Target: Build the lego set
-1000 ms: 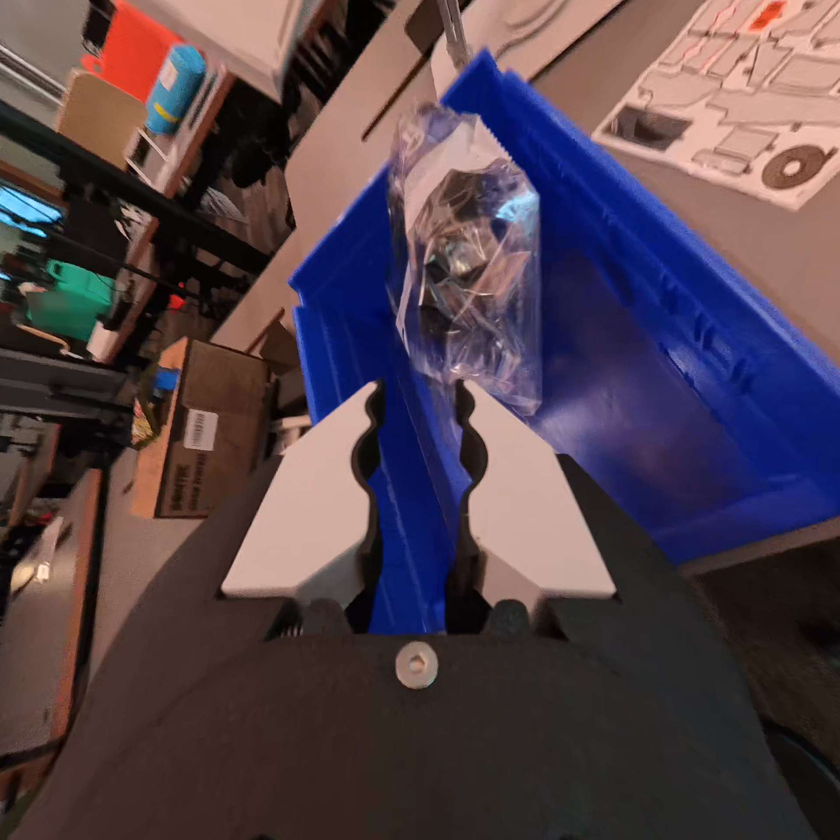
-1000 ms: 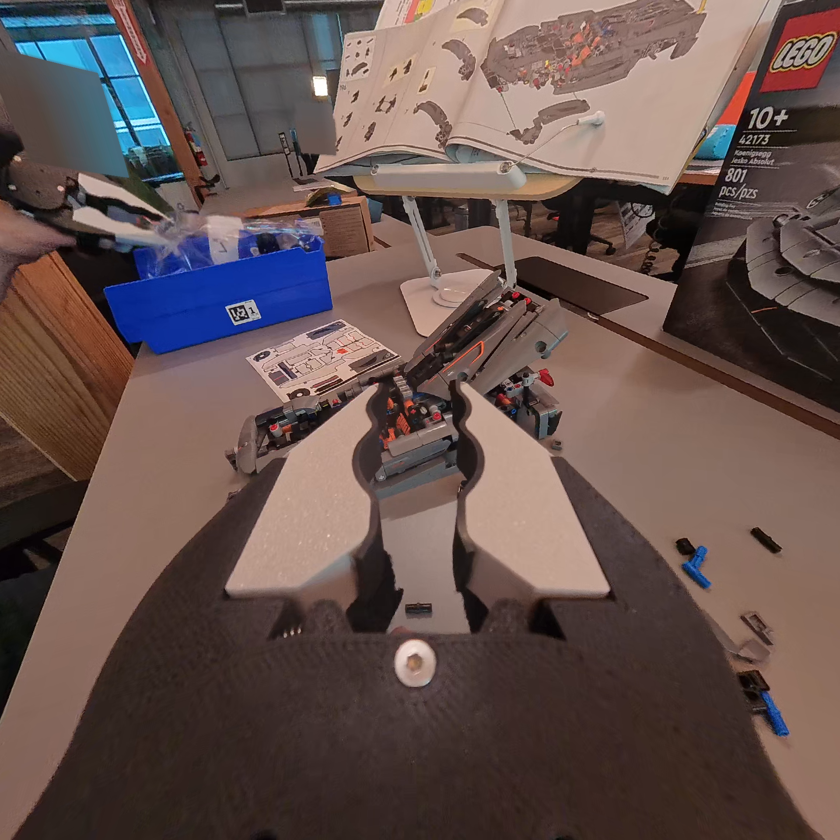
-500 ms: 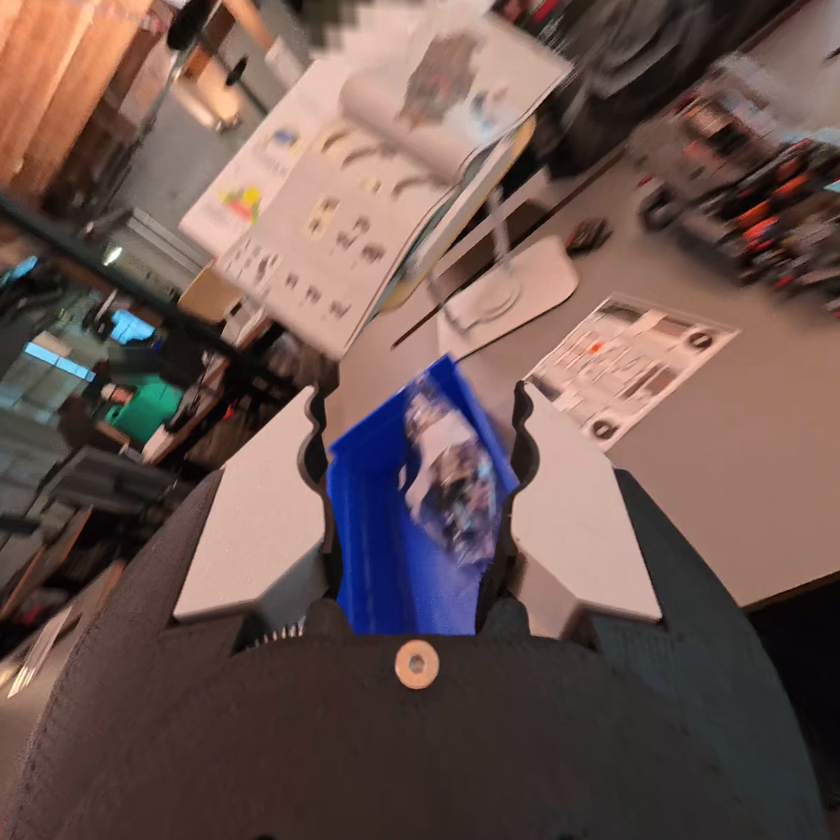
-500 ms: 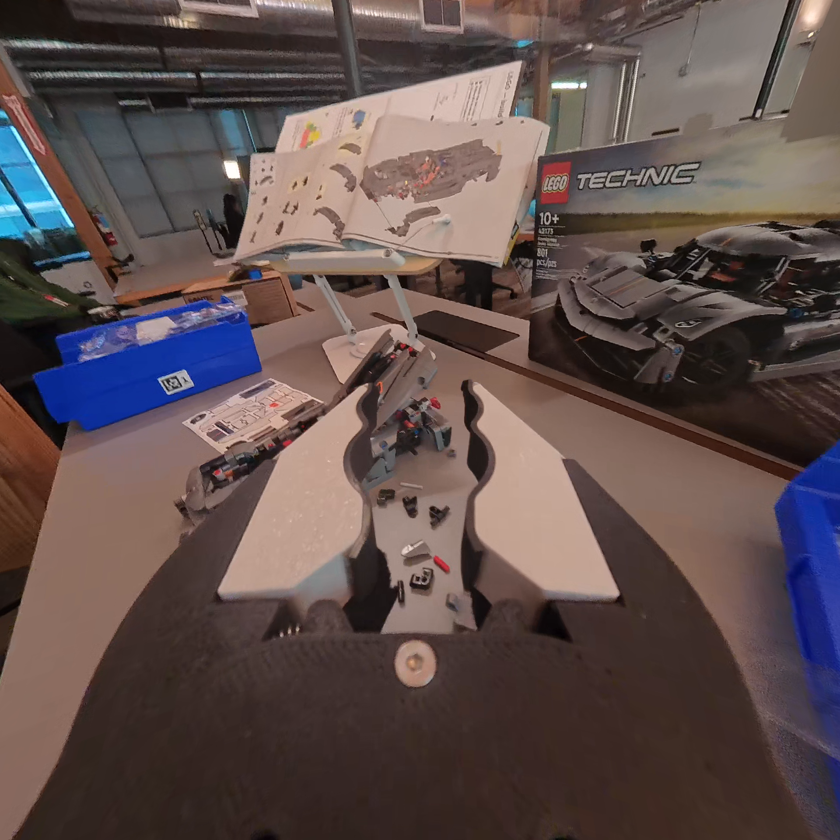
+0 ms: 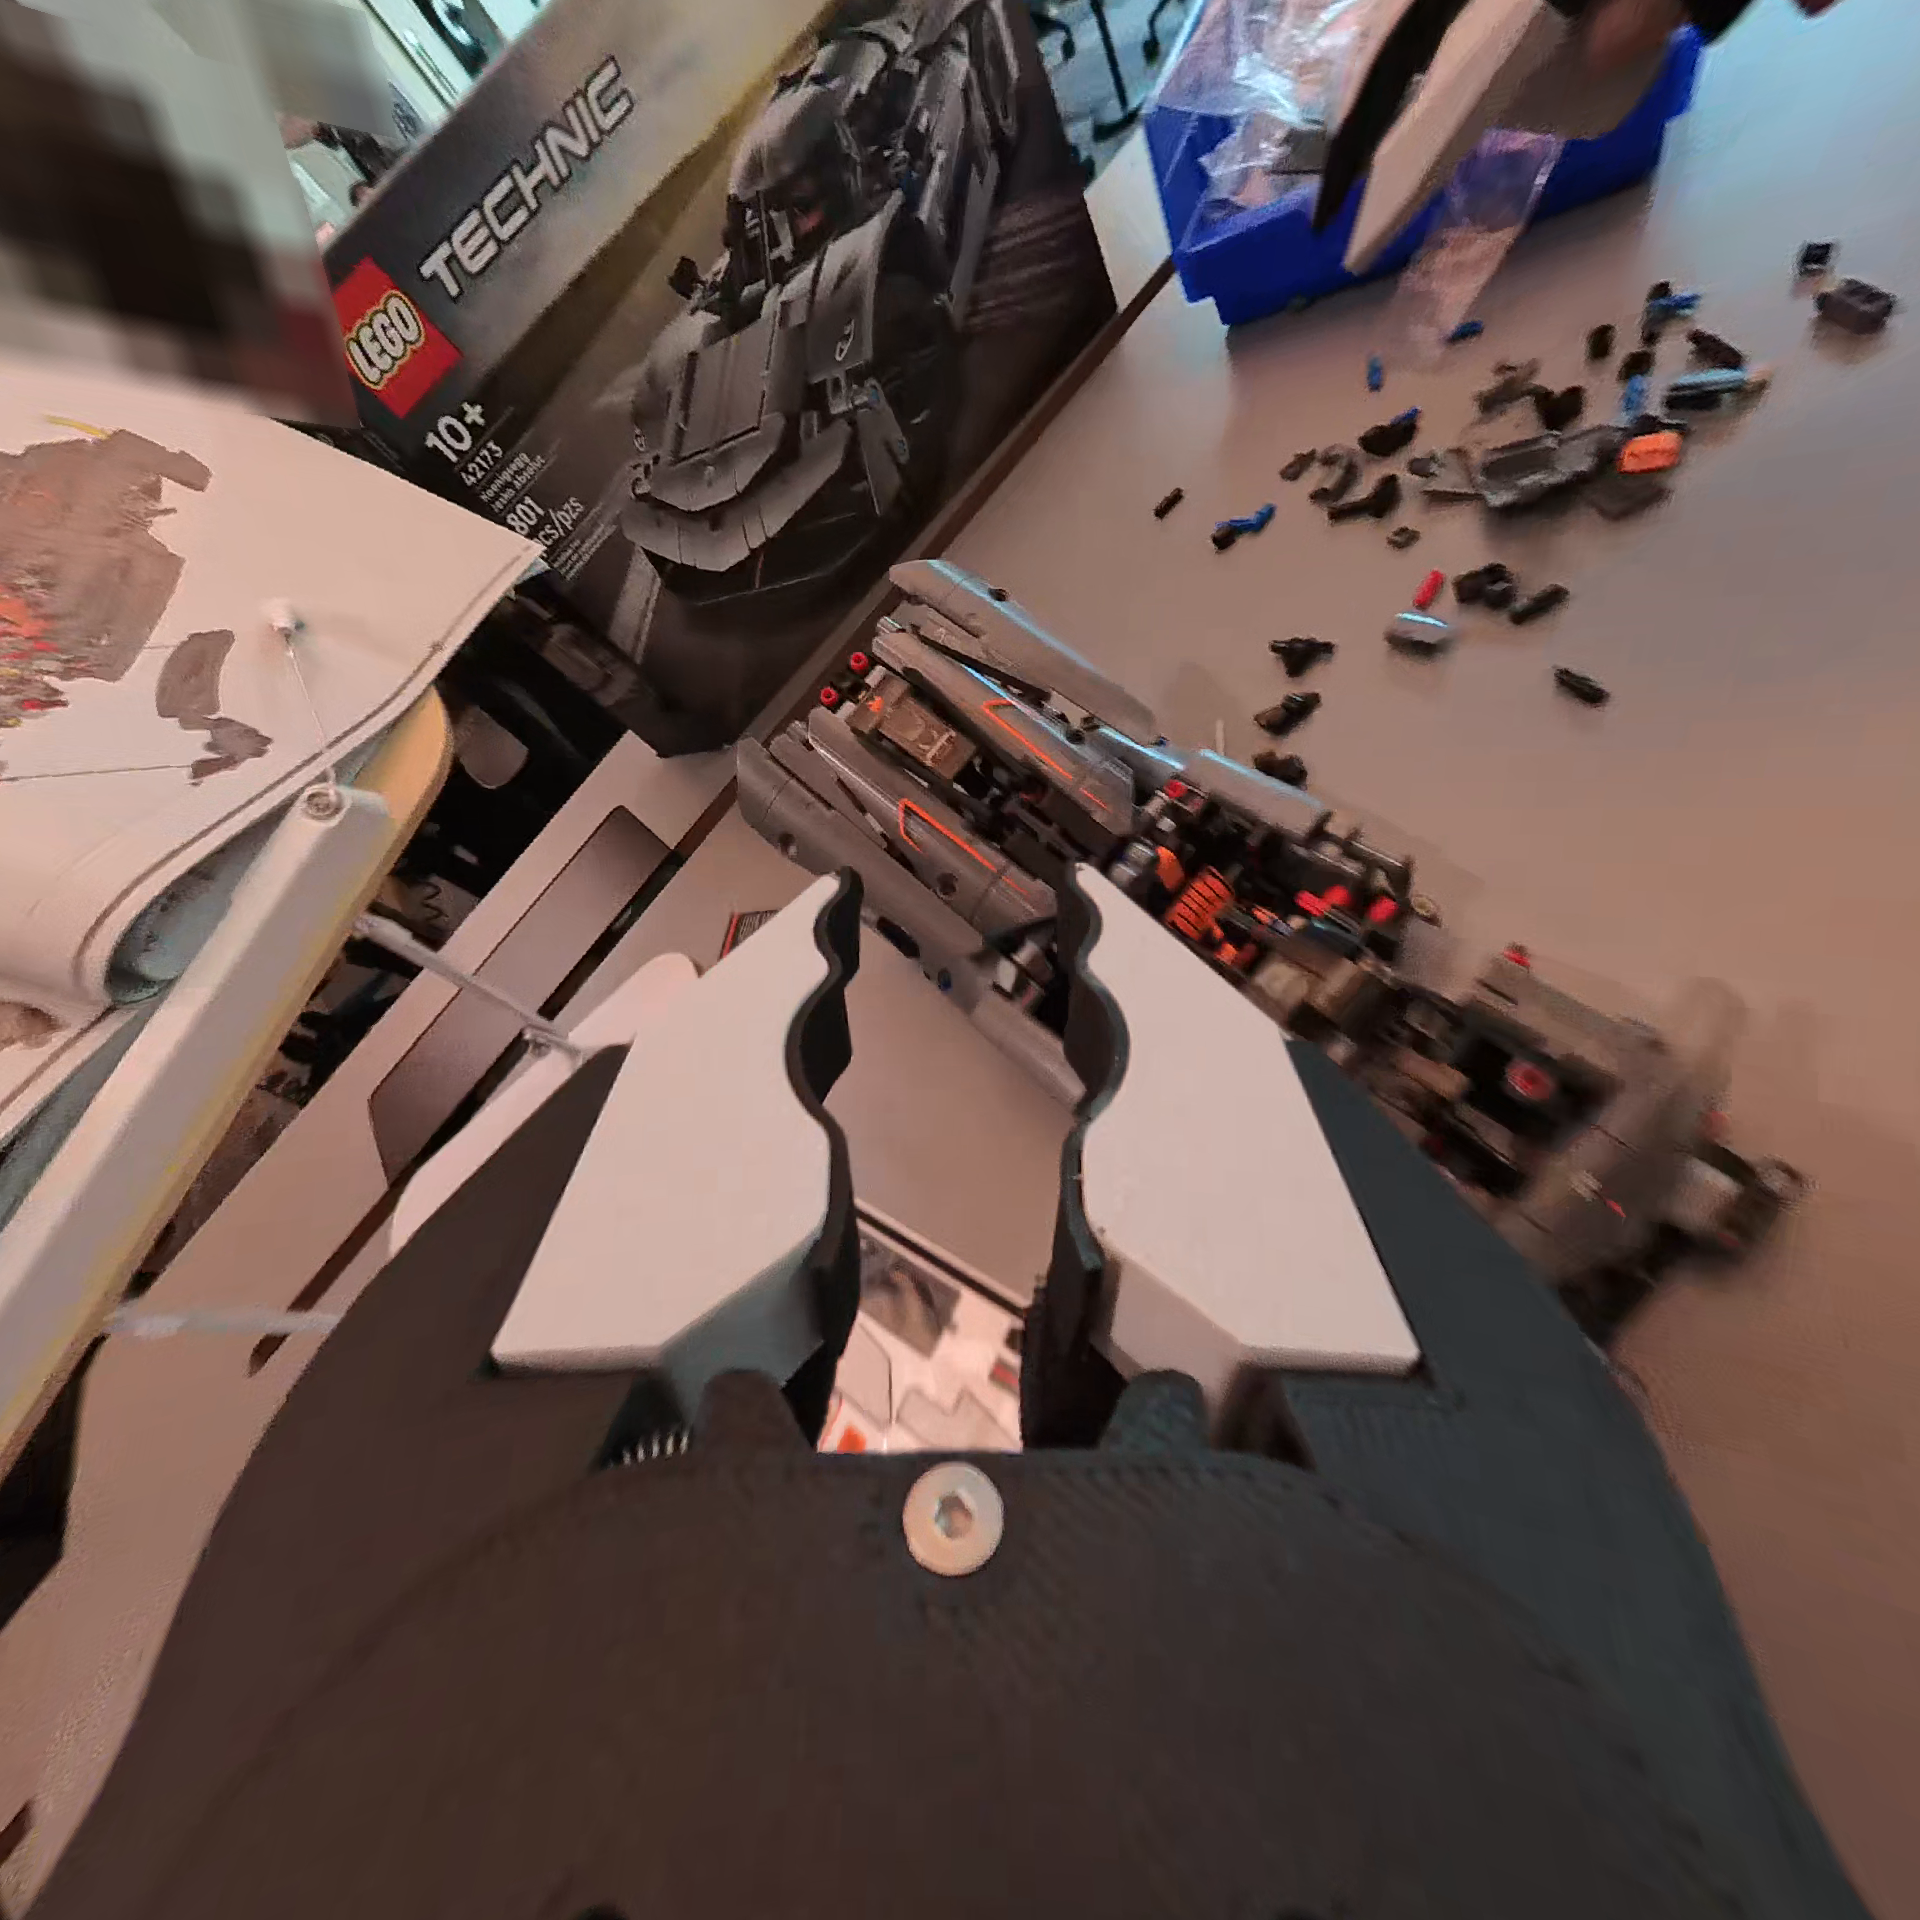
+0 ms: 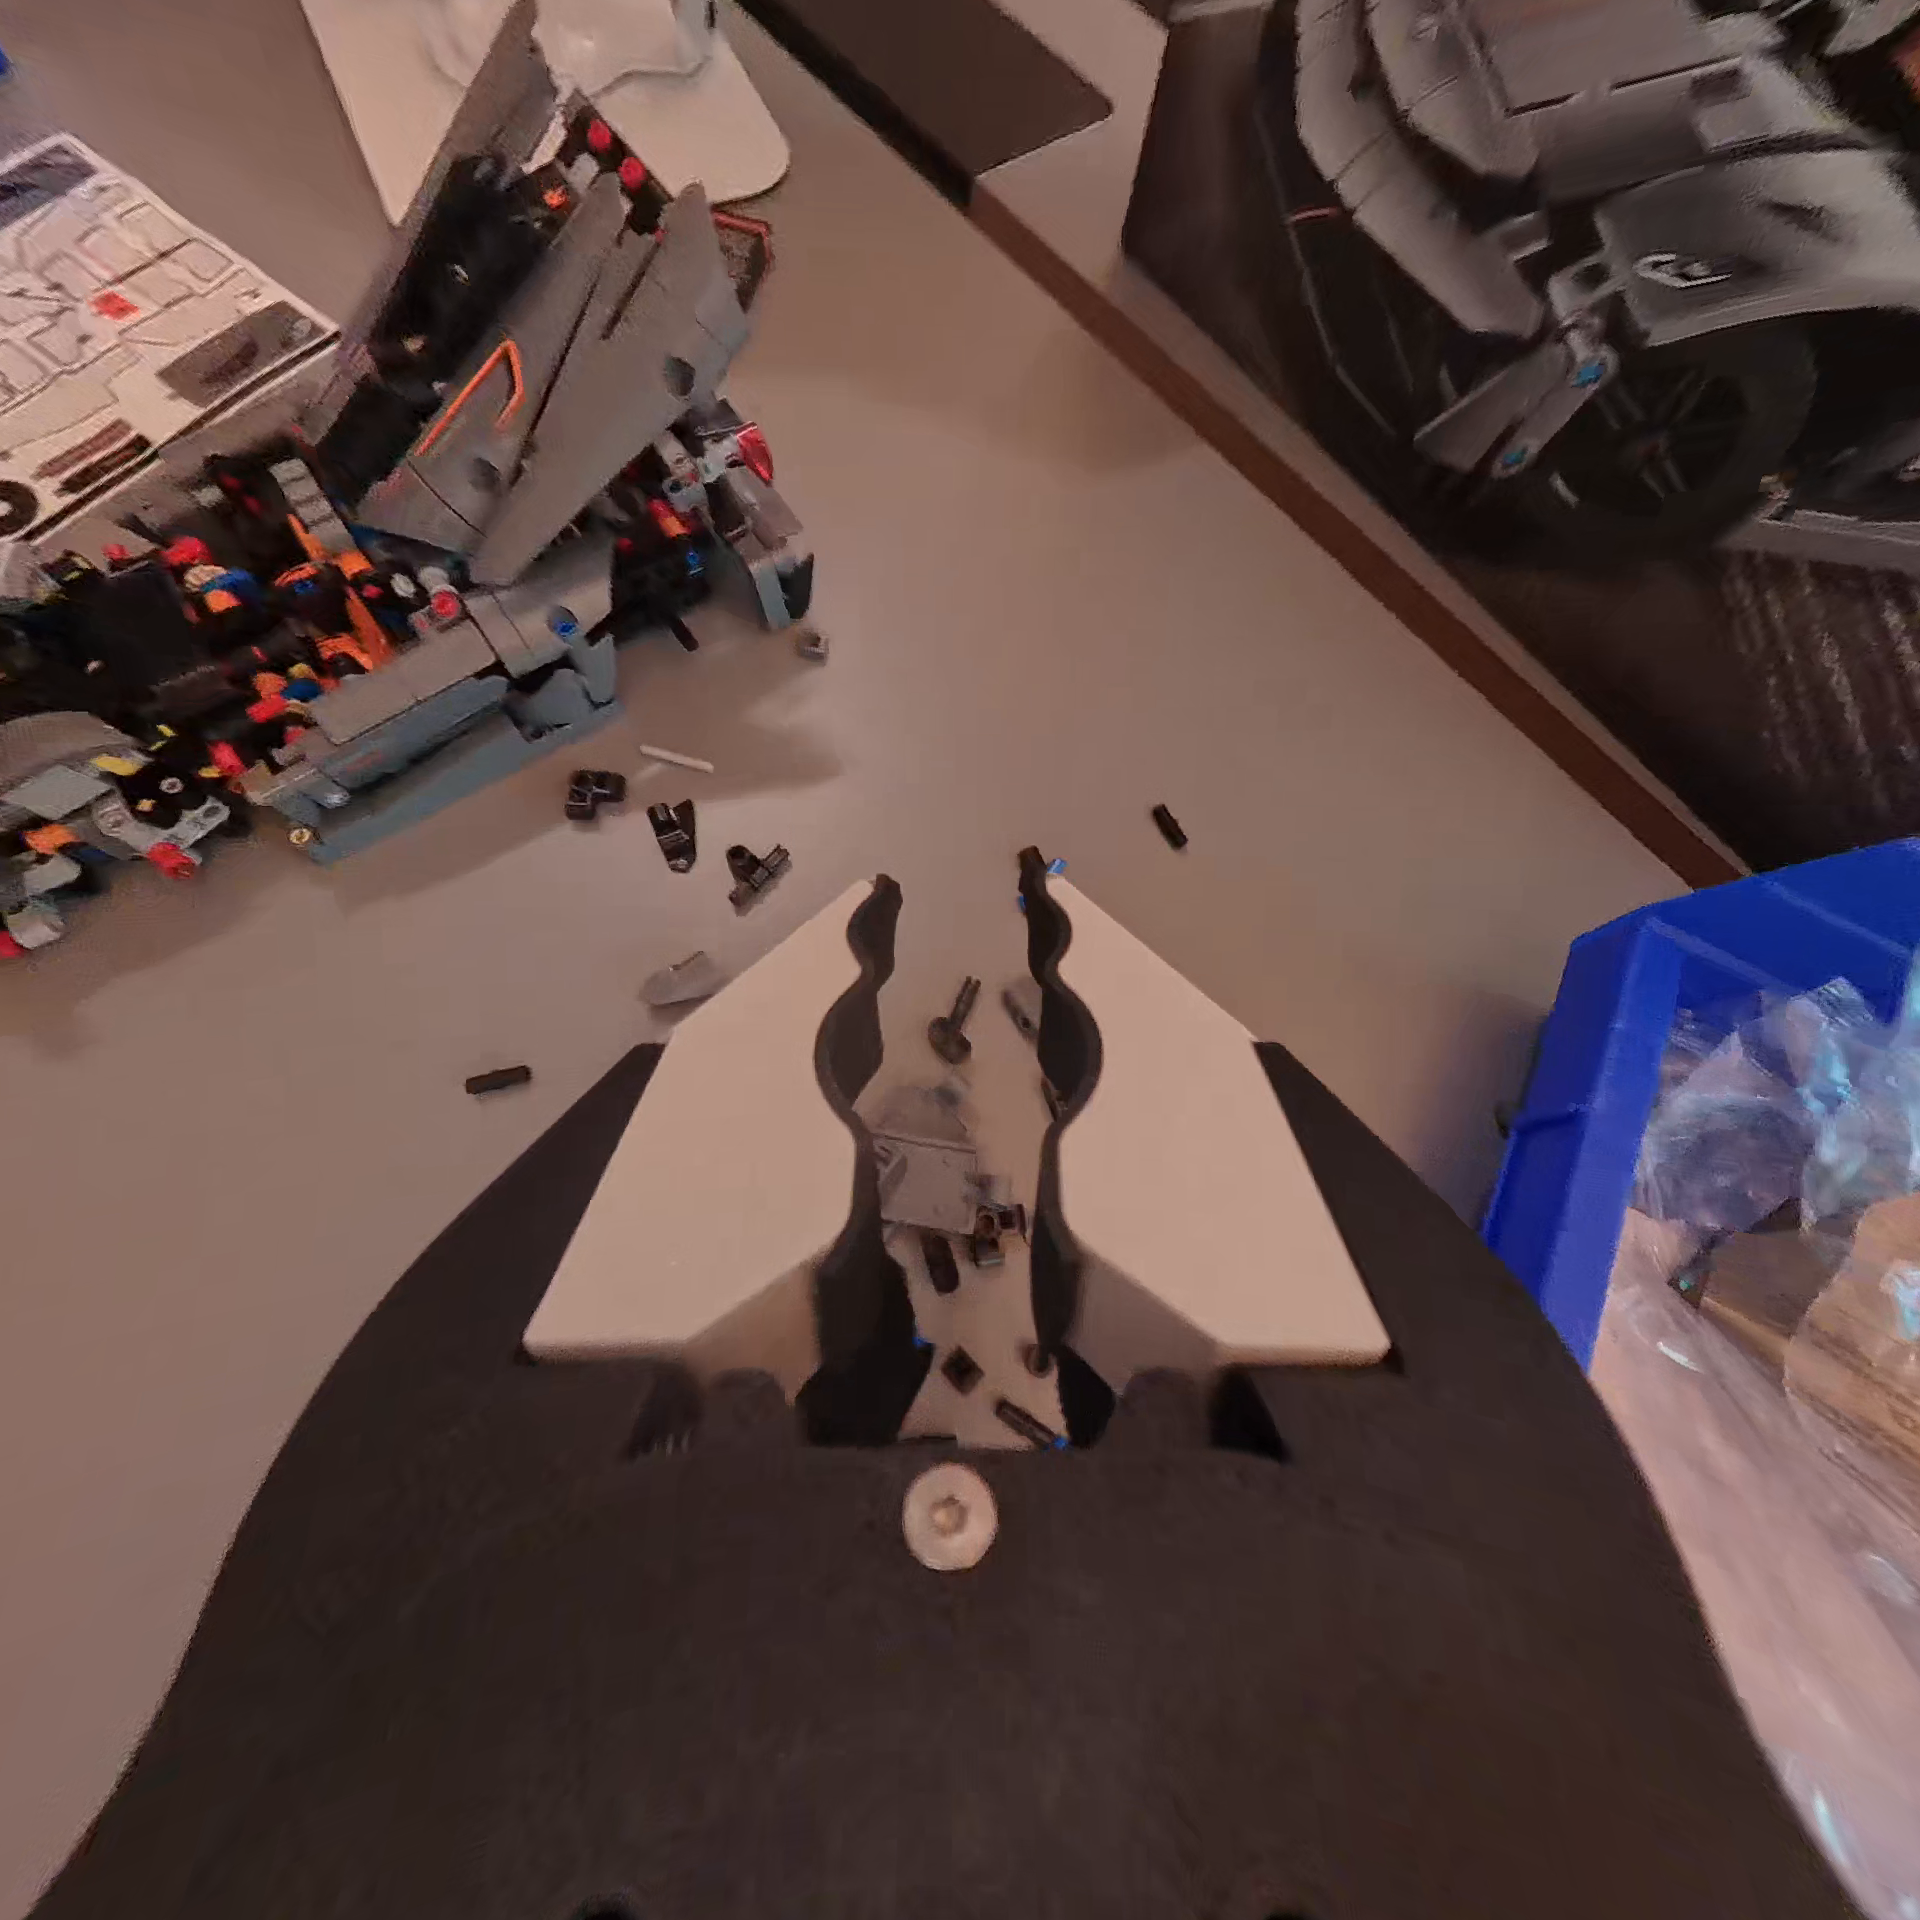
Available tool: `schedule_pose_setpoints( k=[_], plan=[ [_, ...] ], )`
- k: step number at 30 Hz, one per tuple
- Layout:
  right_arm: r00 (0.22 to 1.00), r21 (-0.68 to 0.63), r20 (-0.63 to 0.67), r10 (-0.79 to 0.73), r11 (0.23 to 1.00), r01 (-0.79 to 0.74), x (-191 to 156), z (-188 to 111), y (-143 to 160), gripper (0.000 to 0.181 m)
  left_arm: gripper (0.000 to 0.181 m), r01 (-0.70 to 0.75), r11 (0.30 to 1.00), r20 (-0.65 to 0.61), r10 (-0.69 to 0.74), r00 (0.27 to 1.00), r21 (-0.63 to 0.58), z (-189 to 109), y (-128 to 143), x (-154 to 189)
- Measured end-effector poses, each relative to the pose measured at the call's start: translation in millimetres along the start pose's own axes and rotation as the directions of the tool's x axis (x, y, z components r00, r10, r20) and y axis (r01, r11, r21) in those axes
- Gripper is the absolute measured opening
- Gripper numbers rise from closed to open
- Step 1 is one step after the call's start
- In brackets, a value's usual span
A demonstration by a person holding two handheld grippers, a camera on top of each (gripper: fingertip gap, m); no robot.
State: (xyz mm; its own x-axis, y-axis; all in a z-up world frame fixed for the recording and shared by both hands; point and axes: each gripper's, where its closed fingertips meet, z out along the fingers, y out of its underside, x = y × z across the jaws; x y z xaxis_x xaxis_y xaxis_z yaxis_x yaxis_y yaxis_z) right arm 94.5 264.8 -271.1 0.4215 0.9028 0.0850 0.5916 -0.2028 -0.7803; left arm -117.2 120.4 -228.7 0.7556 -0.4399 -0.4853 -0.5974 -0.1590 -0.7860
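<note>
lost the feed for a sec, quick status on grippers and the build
Left gripper open, empty, aimed at the car. Right gripper open, empty, over loose parts. Blue bin close on its right; nothing blocking.

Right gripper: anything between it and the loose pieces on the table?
Nothing visible. The right gripper hangs open directly over the loose pieces, with only bare table around them; the blue bin sits off to one side.
</note>
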Motion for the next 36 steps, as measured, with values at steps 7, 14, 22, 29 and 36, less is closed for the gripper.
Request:
schedule_pose_setpoints(
  k=[7, 14, 22, 29, 36],
  plan=[
    [0.997, -0.162, 0.077, 0.004, 0.987, 0.009, 5, 31, 15, 0.042, 0.045, 0.113, 0.99, 0.049, -0.117, 0.992, 0.085, 57, 20, -32],
    [0.996, -0.242, 0.046, 0.078, 0.968, -0.064, 27, 46, 27, 0.048, 0.043, 0.144, 0.983, 0.08, -0.154, 0.985, 0.117, 53, 34, -37],
    [0.989, -0.187, 0.127, 0.074, 0.981, -0.049, 7, 43, 10, 0.049, 0.045, 0.157, 0.986, 0.058, -0.16, 0.985, 0.052, 63, 48, -29],
    [0.985, -0.165, 0.172, -0.01, 0.985, 0.039, -30, 48, 14, 0.048, 0.046, 0.185, 0.982, 0.066, -0.188, 0.98, 0.047, 66, 54, -32],
    [0.98, -0.143, 0.192, -0.057, 0.986, 0.085, -44, 51, 8, 0.047, 0.046, 0.215, 0.975, 0.069, -0.219, 0.973, 0.058, 65, 54, -36]
  ],
)
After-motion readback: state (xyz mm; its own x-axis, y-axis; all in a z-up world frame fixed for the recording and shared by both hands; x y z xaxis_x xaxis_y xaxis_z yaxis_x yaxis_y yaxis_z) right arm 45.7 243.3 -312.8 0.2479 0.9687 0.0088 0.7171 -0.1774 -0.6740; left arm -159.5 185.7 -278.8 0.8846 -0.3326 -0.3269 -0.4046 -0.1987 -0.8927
